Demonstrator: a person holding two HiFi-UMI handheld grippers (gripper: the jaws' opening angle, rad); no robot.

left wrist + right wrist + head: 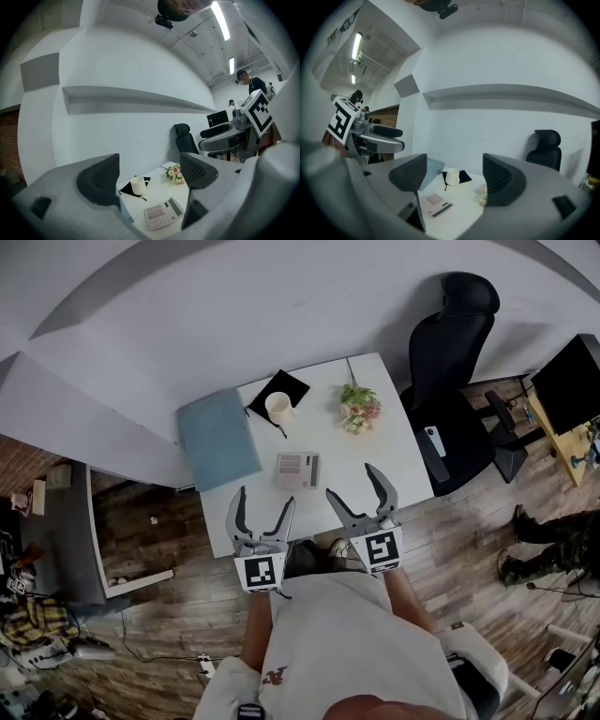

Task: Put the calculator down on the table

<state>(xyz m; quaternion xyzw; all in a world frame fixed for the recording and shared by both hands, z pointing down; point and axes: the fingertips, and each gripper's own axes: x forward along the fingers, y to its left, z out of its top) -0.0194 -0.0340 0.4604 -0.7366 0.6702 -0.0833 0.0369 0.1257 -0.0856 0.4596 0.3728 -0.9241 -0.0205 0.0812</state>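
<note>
Calculator (298, 470) lay flat on the white table (403, 460), near the front edge and roughly midway across, with its keys facing up. Neither tool touched it. The left gripper (265, 498) hung over the front edge of the table with its jaws spread wide and nothing between them; in the left gripper view only the tabletop, with the calculator on it, showed through the gap. The right gripper (352, 481) was held just beside the calculator on its right, a little further over the table, and its jaws also stood wide apart and empty.

Behind the calculator stood a white cup (278, 407), resting on the corner of a black cloth (295, 385). A small bunch of flowers (359, 409) lay toward the far right of the table, well apart from the cup. A blue-grey folder (219, 439) covered the left side of the table and hung over its left edge. A black office chair (455, 343) stood against the right side of the table, and a dark monitor (574, 381) sat on a separate desk beyond it. The floor around was wood plank.
</note>
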